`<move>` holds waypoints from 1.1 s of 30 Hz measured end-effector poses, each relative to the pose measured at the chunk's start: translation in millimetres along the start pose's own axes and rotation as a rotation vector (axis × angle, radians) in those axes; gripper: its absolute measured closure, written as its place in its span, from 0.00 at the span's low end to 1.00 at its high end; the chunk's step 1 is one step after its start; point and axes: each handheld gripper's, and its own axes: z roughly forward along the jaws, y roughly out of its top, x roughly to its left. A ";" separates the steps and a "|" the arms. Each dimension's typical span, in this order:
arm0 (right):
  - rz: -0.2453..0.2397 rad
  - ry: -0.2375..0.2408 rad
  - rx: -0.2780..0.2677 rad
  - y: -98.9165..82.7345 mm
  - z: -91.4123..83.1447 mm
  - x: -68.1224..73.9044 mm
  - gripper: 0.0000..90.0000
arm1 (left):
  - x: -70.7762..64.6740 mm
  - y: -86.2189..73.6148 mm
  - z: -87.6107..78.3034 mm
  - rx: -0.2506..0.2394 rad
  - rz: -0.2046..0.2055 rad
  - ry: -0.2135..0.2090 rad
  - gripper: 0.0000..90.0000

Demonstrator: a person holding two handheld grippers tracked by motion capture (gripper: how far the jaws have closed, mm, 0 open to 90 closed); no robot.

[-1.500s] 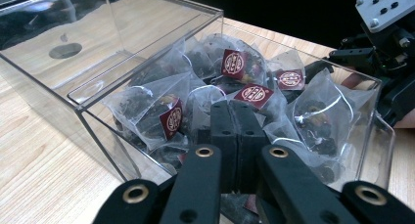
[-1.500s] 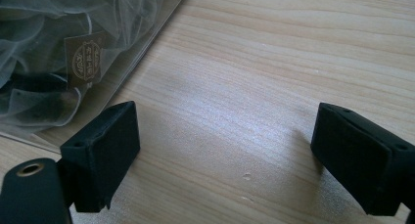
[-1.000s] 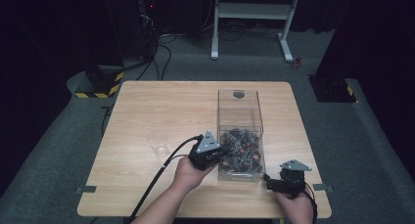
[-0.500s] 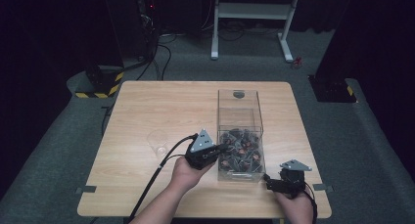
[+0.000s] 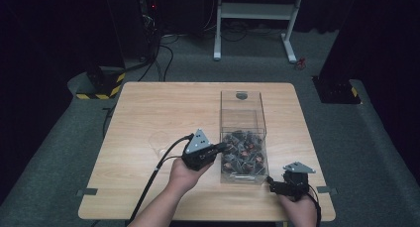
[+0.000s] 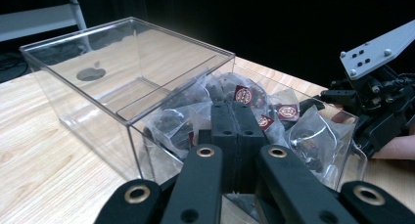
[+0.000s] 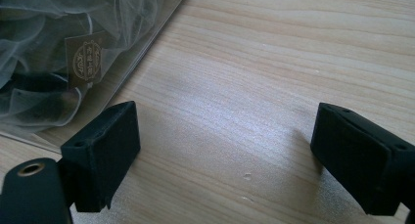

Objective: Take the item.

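1. A light wooden bench sits in a dark room. A clear plastic box stands right of centre in the high view, its long axis running from the near edge toward the top of the frame.
2. The near half of the box holds a heap of mesh tea sachets with small red tags; the far half is bare.
3. The left hand-held gripper is at the box's left wall, jaws pressed together on nothing, tips pointing right over the rim at the sachets just beyond.
4. The right hand-held gripper rests low at the box's near right corner, jaws wide apart over bare wood.
5. The left hand is nearer the sachets. Open bench lies to the left, where a small clear cup stands.
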 end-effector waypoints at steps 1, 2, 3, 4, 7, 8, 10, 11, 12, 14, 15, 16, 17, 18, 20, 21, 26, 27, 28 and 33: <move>0.000 0.000 0.000 0.0 0.0 0.0 0.12 | 0.7 0.0 -1.1 -0.001 0.000 0.002 1.00; 0.000 0.000 0.000 0.0 0.0 0.0 0.12 | 1.6 -0.1 -2.2 -0.003 0.002 0.005 1.00; 0.000 0.000 0.000 0.0 0.0 0.0 0.12 | 2.2 -0.3 -3.1 -0.003 0.000 0.006 1.00; 0.000 0.000 0.000 0.0 0.0 0.0 0.12 | 2.7 -0.6 -4.0 -0.004 -0.002 0.008 1.00; 0.000 0.000 0.000 0.0 0.0 0.0 0.12 | 4.8 -1.8 -7.0 -0.005 -0.002 0.014 1.00; 0.000 0.000 0.000 0.0 0.0 0.0 0.12 | 5.6 -2.3 -7.9 -0.006 -0.002 0.017 1.00; 0.000 0.000 0.000 0.0 0.0 0.0 0.12 | 6.7 -3.5 -9.7 -0.007 -0.004 0.021 1.00; 0.000 0.000 0.000 0.1 0.1 0.0 0.12 | 7.0 -4.2 -10.5 -0.008 -0.009 0.022 1.00; 0.000 0.000 0.000 0.1 0.1 0.0 0.12 | 7.8 -4.7 -11.3 -0.008 -0.007 0.024 1.00; 0.000 0.000 0.000 0.2 0.1 0.0 0.12 | 8.9 -5.9 -13.2 -0.008 -0.009 0.025 1.00; 0.000 0.001 0.000 0.2 0.2 0.0 0.12 | 9.4 -6.6 -13.9 -0.009 -0.010 0.027 1.00; 0.000 0.000 0.000 0.2 0.1 0.1 0.12 | 9.8 -7.3 -14.7 -0.008 -0.012 0.027 1.00; 0.001 0.000 0.000 0.2 0.1 0.1 0.12 | 10.4 -8.1 -15.4 -0.008 -0.012 0.029 1.00; 0.000 0.000 0.000 0.1 0.1 0.1 0.12 | 10.8 -9.0 -16.1 -0.007 -0.013 0.031 1.00; 0.000 0.000 0.001 0.2 0.1 0.1 0.12 | 11.7 -11.5 -17.6 -0.006 -0.019 0.033 1.00; 0.000 0.000 -0.001 0.2 0.2 0.1 0.12 | 12.2 -12.6 -18.2 -0.006 -0.018 0.034 1.00; 0.002 0.000 0.000 0.2 0.1 0.2 0.12 | 14.2 -18.1 -21.3 -0.004 -0.027 0.040 1.00; 0.004 0.000 0.001 0.2 0.1 0.4 0.12 | 14.7 -19.1 -21.9 -0.004 -0.029 0.038 1.00; 0.001 0.000 0.001 0.1 0.1 0.1 0.12 | 15.4 -20.2 -22.7 -0.002 -0.029 0.041 1.00; 0.003 0.000 0.001 0.3 0.2 0.3 0.12 | 18.4 -24.9 -26.8 -0.002 -0.033 0.048 1.00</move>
